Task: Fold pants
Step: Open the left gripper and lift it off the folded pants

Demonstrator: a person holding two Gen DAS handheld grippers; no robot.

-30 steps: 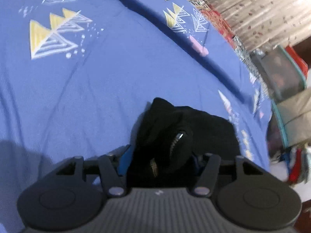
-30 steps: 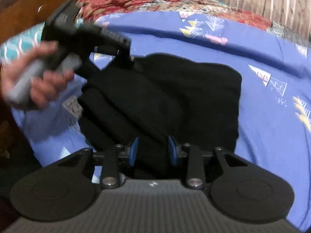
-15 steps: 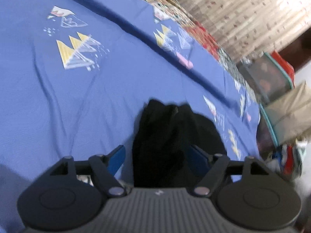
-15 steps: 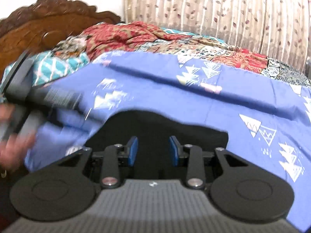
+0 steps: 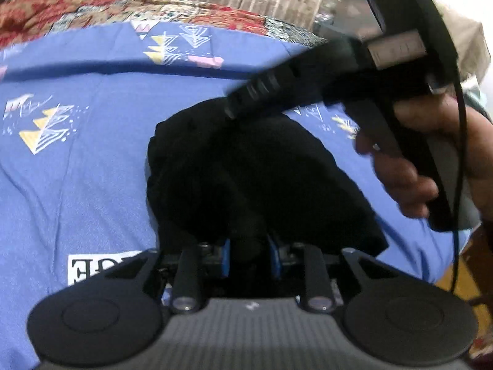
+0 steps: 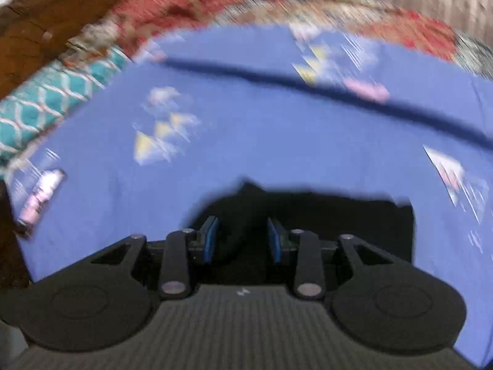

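Pinching black pants [image 5: 255,169]: left tongs [image 5: 250,254] just closed; right tongs [image 6: 242,239] half-open around fabric.

Black pants [image 5: 246,166] lie on a blue bedsheet [image 5: 92,185] printed with yellow-and-white triangles. The quilt [image 5: 92,9] at the top of the frame is red patchwork; the gripper pads [image 6: 211,240] are blue.

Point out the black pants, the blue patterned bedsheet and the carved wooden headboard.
Black pants [image 5: 255,166]: left wrist view, middle of the bunched fabric.
Blue patterned bedsheet [image 5: 92,185]: left wrist view, bare stretch left of the pants.
Carved wooden headboard [image 6: 46,27]: right wrist view, blurred upper-left part.
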